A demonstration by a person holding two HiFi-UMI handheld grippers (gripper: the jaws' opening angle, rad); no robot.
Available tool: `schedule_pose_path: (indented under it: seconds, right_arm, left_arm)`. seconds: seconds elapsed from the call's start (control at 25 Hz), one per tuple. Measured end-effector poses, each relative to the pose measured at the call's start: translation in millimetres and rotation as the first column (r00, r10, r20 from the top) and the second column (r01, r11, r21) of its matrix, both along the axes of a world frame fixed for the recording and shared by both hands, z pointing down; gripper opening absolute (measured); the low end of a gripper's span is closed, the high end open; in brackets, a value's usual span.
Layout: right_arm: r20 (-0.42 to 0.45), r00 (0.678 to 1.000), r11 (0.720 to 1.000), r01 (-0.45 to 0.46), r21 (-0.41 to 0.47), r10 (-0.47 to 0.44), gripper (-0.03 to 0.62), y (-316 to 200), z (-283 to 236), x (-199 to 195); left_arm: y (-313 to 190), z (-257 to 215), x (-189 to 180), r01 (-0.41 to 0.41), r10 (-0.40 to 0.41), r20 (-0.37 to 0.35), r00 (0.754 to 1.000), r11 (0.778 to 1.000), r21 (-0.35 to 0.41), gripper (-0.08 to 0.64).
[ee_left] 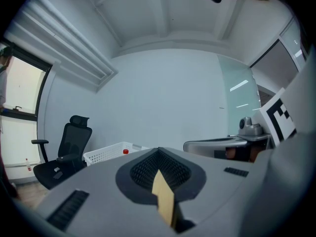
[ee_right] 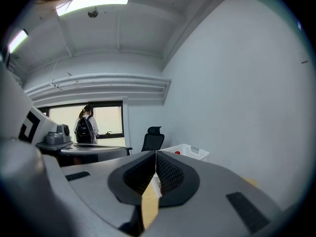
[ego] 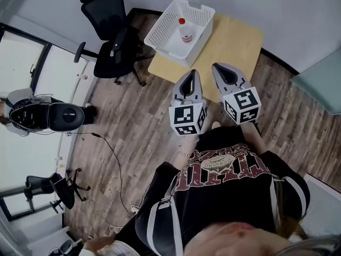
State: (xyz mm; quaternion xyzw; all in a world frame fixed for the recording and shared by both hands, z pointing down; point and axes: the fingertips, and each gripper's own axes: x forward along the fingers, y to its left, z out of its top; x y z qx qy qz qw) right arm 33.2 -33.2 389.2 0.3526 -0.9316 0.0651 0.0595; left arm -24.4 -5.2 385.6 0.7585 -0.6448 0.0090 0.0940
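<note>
I hold both grippers close to my chest, above the wooden floor, pointing at a small wooden table [ego: 237,41]. The left gripper [ego: 192,73] is shut with nothing between its jaws; its tips meet in the left gripper view [ee_left: 159,150]. The right gripper [ego: 219,67] is likewise shut and empty, its tips closed in the right gripper view [ee_right: 156,154]. On the table stands a white perforated basket [ego: 160,33], which holds a small bottle with a red cap [ego: 185,32]. Both grippers are short of the table and touch nothing. The basket [ee_left: 106,155] [ee_right: 191,152] shows past each gripper's jaws.
A black office chair [ego: 112,36] stands left of the table, close to the basket. A dark machine [ego: 48,116] with a cable on the floor sits by the left window, and a second chair [ego: 56,188] is below it. A person with a backpack [ee_right: 85,127] stands by the far window.
</note>
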Motion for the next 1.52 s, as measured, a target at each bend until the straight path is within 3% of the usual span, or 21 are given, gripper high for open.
schedule_pose_path:
  seconds: [0.56, 1.52]
  right_arm:
    - [0.007, 1.000, 1.000, 0.013, -0.009, -0.013, 0.018, -25, 6, 3]
    - [-0.015, 0.998, 0.998, -0.061, -0.030, 0.060, 0.018, -113, 19, -45]
  left_arm:
    - [-27, 9, 3, 0.013, -0.013, -0.005, 1.000, 1.000, -0.018, 0.048]
    - [-116, 18, -50, -0.049, 0.049, -0.010, 0.999, 0.998, -0.039, 0.048]
